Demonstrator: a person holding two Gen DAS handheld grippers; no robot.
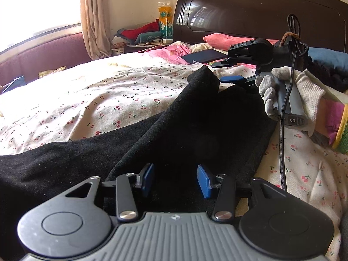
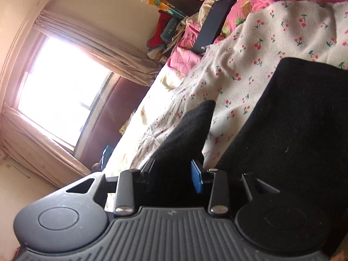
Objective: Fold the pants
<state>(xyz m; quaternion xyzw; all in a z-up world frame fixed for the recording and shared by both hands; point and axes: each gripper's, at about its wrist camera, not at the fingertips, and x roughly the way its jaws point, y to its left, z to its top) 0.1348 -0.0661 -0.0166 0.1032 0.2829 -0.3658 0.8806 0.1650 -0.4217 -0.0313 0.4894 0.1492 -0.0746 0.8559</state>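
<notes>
Bedroom scene: a bed (image 1: 91, 91) with a cherry-print sheet takes up most of both views, with a dark wooden headboard (image 1: 261, 10) at the far end and a bright window (image 2: 58, 91) with beige curtains off to the side. Black pants (image 1: 174, 130) are spread across the sheet, bunched into thick folds, with one pointed bit of fabric sticking up near the middle of the bed.

Left gripper (image 1: 175, 183) hovers low over the near part of the pants. Its jaws sit partly open, blue pads well apart, and the cloth lies under and between them, but the pads don't look like they're pressing on it.

Right gripper (image 2: 174, 175) is rolled over on its side, so its own view is tilted. Its jaws are partly open too, with a raised flap of the black fabric running between them; I can't see the pads squeezing it. From the left camera you can see a white-gloved hand (image 1: 289, 95) gripping that tool's handle, a cable (image 1: 285, 130) dangling down from it.

Further up the bed: a pink pillow (image 1: 221, 38), a flat dark box (image 1: 204, 56), and a pile of clothes on the nightstand (image 1: 139, 35).
</notes>
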